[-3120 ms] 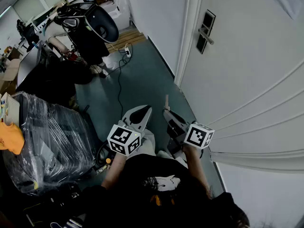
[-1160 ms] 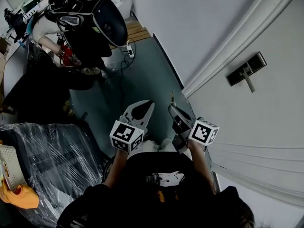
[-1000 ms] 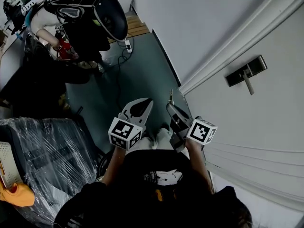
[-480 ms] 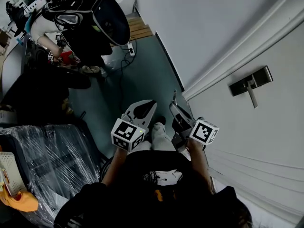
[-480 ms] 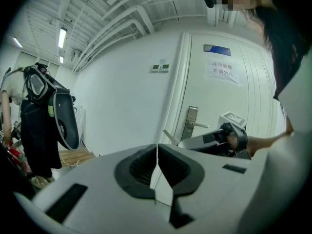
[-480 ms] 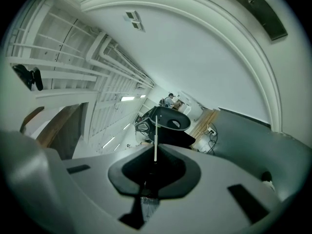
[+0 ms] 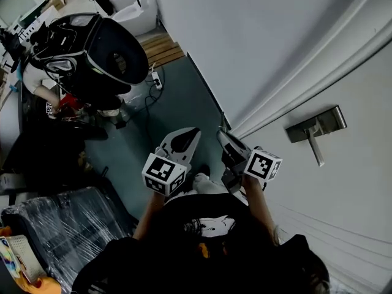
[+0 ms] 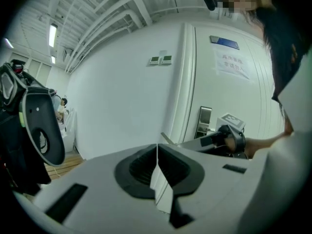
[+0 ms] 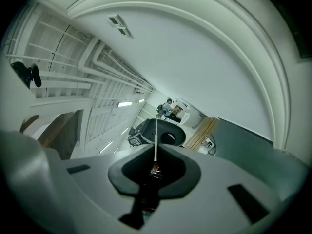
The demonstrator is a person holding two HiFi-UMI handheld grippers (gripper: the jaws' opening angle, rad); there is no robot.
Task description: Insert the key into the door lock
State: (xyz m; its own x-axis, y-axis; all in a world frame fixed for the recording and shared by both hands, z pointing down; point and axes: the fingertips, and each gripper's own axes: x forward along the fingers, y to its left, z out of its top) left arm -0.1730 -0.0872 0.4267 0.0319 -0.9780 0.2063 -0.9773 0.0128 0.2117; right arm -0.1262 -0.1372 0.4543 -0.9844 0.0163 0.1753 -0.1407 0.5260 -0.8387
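Note:
The door lock, a dark metal plate with a lever handle, sits on the white door to the right of both grippers. My right gripper is shut on a thin metal key that sticks out past its tips, well short of the lock. In the right gripper view the key stands edge-on between the closed jaws of the right gripper, aimed at the room and not at the lock. My left gripper is shut and holds nothing. In the left gripper view, the left gripper faces the lock plate.
The white door frame runs diagonally between wall and door. A person with a black rounded pack is at the upper left, above a power strip with cables on the green floor. A plastic-wrapped bundle lies at the lower left.
The view has swung and the door has come nearer; the lock now sits close at the right gripper's right. Both grippers keep the same pose, the key still held.

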